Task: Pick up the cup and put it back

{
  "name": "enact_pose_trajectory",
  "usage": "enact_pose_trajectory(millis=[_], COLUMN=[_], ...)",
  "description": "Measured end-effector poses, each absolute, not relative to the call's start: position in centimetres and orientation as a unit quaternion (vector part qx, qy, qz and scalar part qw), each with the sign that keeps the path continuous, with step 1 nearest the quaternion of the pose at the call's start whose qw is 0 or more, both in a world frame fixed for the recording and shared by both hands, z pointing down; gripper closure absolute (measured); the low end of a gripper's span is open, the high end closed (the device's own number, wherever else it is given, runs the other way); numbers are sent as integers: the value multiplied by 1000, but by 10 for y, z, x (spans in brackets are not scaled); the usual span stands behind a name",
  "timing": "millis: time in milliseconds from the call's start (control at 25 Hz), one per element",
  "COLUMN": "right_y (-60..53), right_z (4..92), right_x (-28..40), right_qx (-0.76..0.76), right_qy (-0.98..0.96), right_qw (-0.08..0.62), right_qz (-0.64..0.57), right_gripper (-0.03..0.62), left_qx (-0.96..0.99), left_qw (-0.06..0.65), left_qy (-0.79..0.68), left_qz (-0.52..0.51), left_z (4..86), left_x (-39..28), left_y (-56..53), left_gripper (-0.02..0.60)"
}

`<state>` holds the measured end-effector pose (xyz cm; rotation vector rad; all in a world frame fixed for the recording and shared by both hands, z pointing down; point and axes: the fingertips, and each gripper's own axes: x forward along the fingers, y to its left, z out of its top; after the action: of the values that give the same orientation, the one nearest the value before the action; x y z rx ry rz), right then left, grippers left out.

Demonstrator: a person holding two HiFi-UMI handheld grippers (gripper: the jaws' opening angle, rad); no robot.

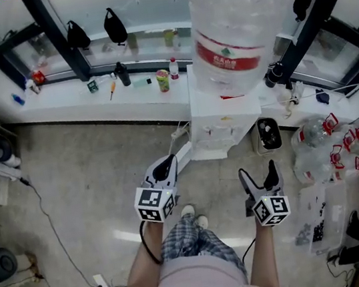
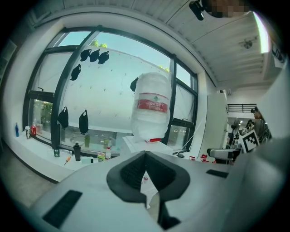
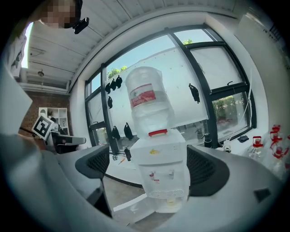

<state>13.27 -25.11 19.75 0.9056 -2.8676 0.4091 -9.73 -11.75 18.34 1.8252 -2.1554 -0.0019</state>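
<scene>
Approach stage. Left tongs (image 2: pixel 146 180) closed, empty; right tongs (image 3: pixel 151 170) wide apart, empty, facing the water dispenser (image 3: pixel 159 152). Cup (image 3: pixel 172 201) (small, pale) apparently sits in its tap recess. Next: advance right tongs around it

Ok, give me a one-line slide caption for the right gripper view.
Right gripper, jaws apart and empty, faces the white water dispenser topped by a large bottle.

The white dispenser (image 1: pixel 219 118) bears a clear bottle (image 1: pixel 231 3) with a red label (image 1: pixel 229 54).
</scene>
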Motion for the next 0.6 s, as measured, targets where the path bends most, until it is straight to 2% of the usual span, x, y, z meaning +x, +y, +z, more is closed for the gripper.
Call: enact_pose_trajectory(millis=[600], right_y=[-272], right_z=[261], right_x=[84], right_qx=[274], right_qy=[-950], right_qw=[64], right_qz=[132], right_gripper=[71], left_qx=[662], left_qw=[159], left_qy=[-732], left_qz=[0], left_z=[251], left_x=[-113], left_y=[-158], left_gripper=[557])
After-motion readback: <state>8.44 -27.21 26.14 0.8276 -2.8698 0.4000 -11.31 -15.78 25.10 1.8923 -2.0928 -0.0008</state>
